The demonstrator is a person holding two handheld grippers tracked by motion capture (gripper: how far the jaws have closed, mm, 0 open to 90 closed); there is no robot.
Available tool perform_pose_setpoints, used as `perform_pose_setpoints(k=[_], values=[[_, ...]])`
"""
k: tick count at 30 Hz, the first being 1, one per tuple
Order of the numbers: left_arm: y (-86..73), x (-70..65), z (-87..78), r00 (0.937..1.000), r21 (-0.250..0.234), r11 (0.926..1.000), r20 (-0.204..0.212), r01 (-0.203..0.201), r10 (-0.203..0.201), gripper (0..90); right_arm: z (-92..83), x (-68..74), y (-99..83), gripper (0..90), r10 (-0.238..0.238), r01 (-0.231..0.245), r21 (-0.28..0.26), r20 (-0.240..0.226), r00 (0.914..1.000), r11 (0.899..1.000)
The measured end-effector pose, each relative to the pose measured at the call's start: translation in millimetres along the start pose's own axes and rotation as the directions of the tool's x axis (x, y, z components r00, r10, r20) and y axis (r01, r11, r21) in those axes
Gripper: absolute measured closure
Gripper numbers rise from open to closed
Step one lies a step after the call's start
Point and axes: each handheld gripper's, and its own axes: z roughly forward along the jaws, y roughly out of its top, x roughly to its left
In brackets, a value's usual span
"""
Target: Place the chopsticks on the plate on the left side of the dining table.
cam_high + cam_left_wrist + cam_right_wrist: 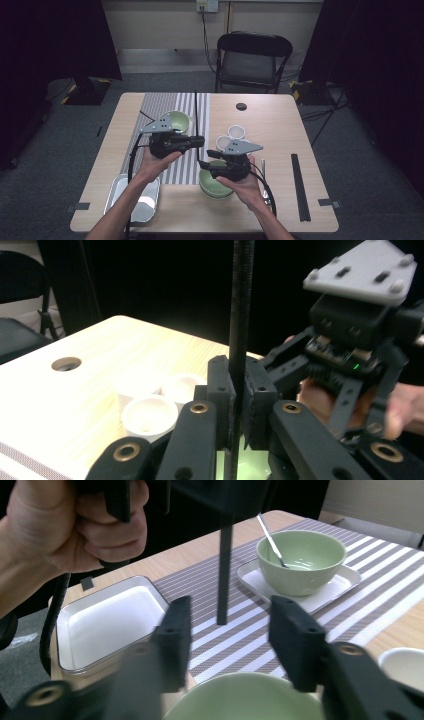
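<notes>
Left gripper: clamping the black chopstick, standing it upright.
Right gripper: gaping, empty, facing it.
Chopstick from right gripper: hanging at 12 o'clock, nearby.

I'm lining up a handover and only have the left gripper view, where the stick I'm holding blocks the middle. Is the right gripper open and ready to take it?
Observer: Yes. In the right gripper view, the right gripper has its fingers well apart. The lower end of the black chopstick hangs in front of the gap, touching neither one.
Operator: What lies under that lower end?
Observer: The striped mat. The tip appears to hang clear above it.
</notes>
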Motion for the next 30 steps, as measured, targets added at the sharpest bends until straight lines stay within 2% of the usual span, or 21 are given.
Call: perform_pose_setpoints(k=[3, 4, 7, 9, 12, 14, 15, 18, 19, 21, 22, 25, 30], values=[[-2.8, 5.3, -1.5, 0.9999, 0.004, 0.9999, -0.012, 0.01, -0.01, 84.8, -8.4, -2.8, 3.9, 41.9, 0.005, -0.005, -0.02, 0.006, 1.0, 1.0], [-4.3, 7.9, -1.8, 0.9995, 0.014, 0.9998, -0.028, 0.014, -0.014, 84.8, -13.1, -3.9, 6.5, 39.1, 0.01, -0.009, -0.025, 0.014, 0.9999, 1.0], [-5.3, 7.3, -0.6, 0.9997, 0.014, 0.9998, -0.018, 0.017, -0.017, 84.9, -17.5, -4.7, 9.5, 35.6, 0.019, -0.018, -0.038, 0.025, 0.9995, 0.999], [-6.0, 5.4, 2.7, 0.9998, 0.021, 0.9997, -0.015, 0.014, -0.014, 84.8, -25.2, -5.6, 16.4, 30.7, 0.02, -0.017, -0.066, 0.047, 0.9987, 0.998], [-8.6, 4.3, 9.1, 0.9995, 0.029, 0.9992, 0.016, 0.027, -0.028, 84.8, -33.7, -6.0, 25.1, 26.9, 0.01, -0.004, -0.092, 0.061, 0.9981, 0.996], [-9.6, 3.9, 10.7, 0.9993, 0.033, 0.999, 0.021, 0.031, -0.031, 84.8, -39.9, -5.9, 30.9, 23.3, 0.012, -0.004, -0.106, 0.072, 0.9973, 0.994], [-9.9, 2.7, 12.1, 0.9997, 0.043, 0.9988, 0.011, 0.023, -0.024, 84.8, -42.4, -6.2, 33.2, 21.8, 0.017, -0.009, -0.109, 0.068, 0.9976, 0.994], [-11.3, 0.9, 15.3, 0.999, 0.042, 0.9986, 0.027, 0.034, -0.035, 84.9, -45.5, -6.1, 36.3, 21.9, 0.026, -0.018, -0.116, 0.068, 0.9973, 0.993], [-11.3, -0.5, 17.4, 0.9995, 0.052, 0.9984, 0.021, 0.023, -0.025, 84.9, -46.1, -5.9, 37.3, 22.7, 0.03, -0.021, -0.121, 0.075, 0.9967, 0.992], [-12.4, -4.2, 22.9, 0.9989, 0.06, 0.9979, 0.039, 0.023, -0.025, 84.9, -46.1, -5.8, 39.2, 26.2, 0.026, -0.016, -0.126, 0.08, 0.9964, 0.992], [-13.1, -8.6, 28.4, 0.9991, 0.082, 0.9966, 0.042, 0.003, -0.007, 84.9, -45.8, -6.2, 40.9, 25.6, 0.031, -0.018, -0.136, 0.091, 0.9954, 0.991], [-12.9, -13.2, 32.9, 0.999, 0.094, 0.9954, 0.042, -0.02, 0.016, 84.8, -46.1, -5.9, 42.7, 25.9, 0.032, -0.017, -0.143, 0.103, 0.9942, 0.99], [-11.6, -21.4, 36.8, 0.9975, 0.096, 0.9947, 0.065, -0.035, 0.029, 84.8, -44.0, -5.3, 44.8, 29.0, 0.04, -0.023, -0.146, 0.119, 0.9921, 0.989]])
